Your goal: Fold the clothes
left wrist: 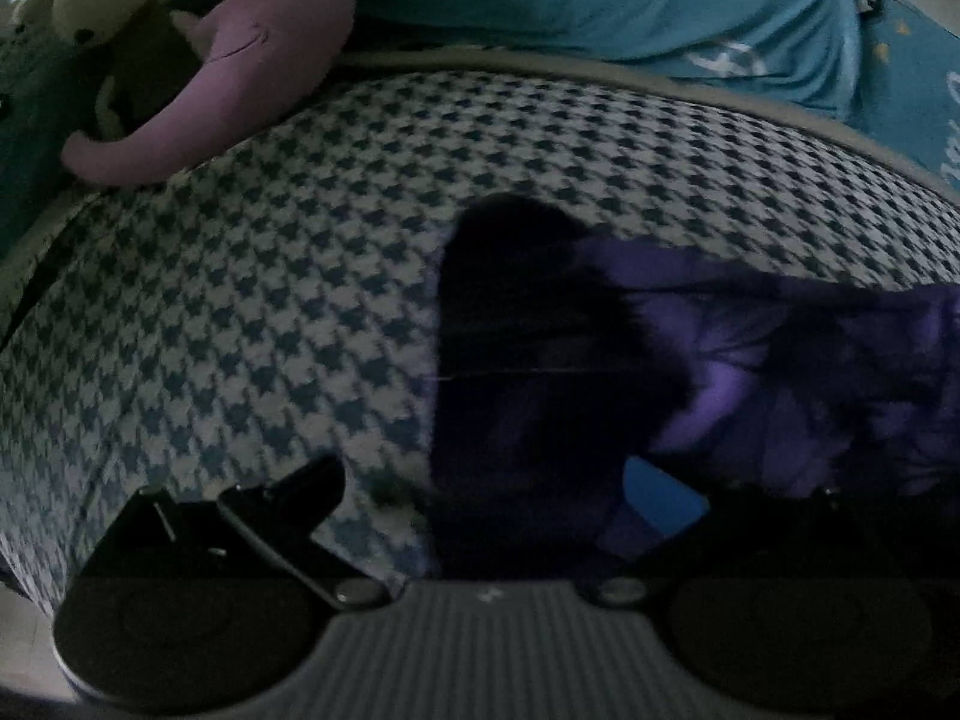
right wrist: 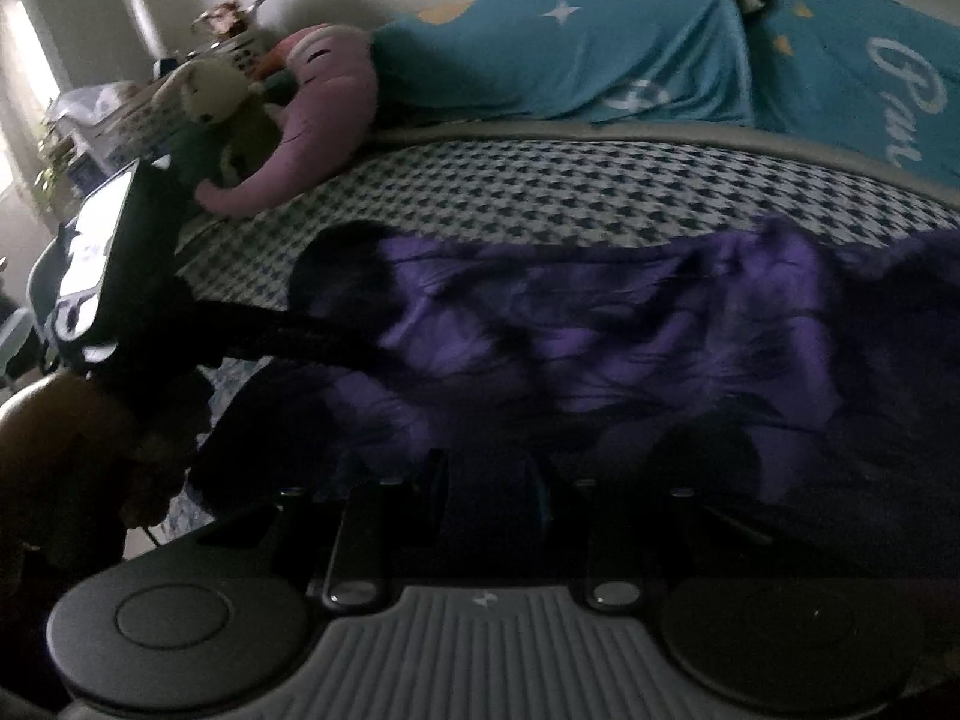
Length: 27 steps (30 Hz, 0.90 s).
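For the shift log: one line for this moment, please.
purple garment on checked bed cover | left claw open at its edge | right claw state unclear

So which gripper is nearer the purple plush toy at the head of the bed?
Left. The left gripper works the purple-black garment's end toward the purple plush toy; the right gripper sits farther along it.

My left gripper (left wrist: 480, 504) is matt black plastic with a ribbed grey base. The purple-and-black tie-dye garment (right wrist: 600, 348) looks like soft cloth on the woven blue-and-white houndstooth bedcover (left wrist: 240, 300).

purple-black garment (right wrist: 600, 348), rumpled, on houndstooth bed
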Each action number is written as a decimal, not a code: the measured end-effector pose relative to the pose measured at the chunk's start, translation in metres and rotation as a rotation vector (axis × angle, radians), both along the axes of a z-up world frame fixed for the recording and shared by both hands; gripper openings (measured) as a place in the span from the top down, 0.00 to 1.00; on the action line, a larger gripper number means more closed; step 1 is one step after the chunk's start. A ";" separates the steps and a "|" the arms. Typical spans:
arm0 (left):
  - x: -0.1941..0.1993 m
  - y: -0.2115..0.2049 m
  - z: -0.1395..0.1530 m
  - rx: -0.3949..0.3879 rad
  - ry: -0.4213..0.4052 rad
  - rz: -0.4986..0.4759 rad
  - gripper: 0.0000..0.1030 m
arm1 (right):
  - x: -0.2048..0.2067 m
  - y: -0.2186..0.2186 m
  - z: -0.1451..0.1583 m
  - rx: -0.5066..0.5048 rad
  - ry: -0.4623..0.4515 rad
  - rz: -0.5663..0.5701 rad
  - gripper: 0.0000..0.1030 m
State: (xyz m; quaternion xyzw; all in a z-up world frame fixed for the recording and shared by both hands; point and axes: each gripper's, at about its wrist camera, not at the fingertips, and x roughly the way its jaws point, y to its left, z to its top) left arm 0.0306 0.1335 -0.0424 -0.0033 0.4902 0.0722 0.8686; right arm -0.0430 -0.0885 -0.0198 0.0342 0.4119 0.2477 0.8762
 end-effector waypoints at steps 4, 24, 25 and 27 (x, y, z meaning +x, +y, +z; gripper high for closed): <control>-0.003 0.014 0.000 -0.029 0.003 0.025 0.00 | -0.002 0.017 -0.002 0.010 -0.012 0.052 0.72; 0.002 0.067 0.020 -0.117 -0.029 0.091 0.00 | -0.034 0.102 -0.005 0.036 -0.098 0.367 0.54; 0.002 0.068 0.020 -0.131 -0.027 0.093 0.00 | -0.036 0.105 -0.006 0.026 -0.107 0.379 0.52; 0.003 0.070 0.022 -0.156 -0.024 0.092 0.00 | -0.040 0.112 -0.009 0.001 -0.129 0.405 0.50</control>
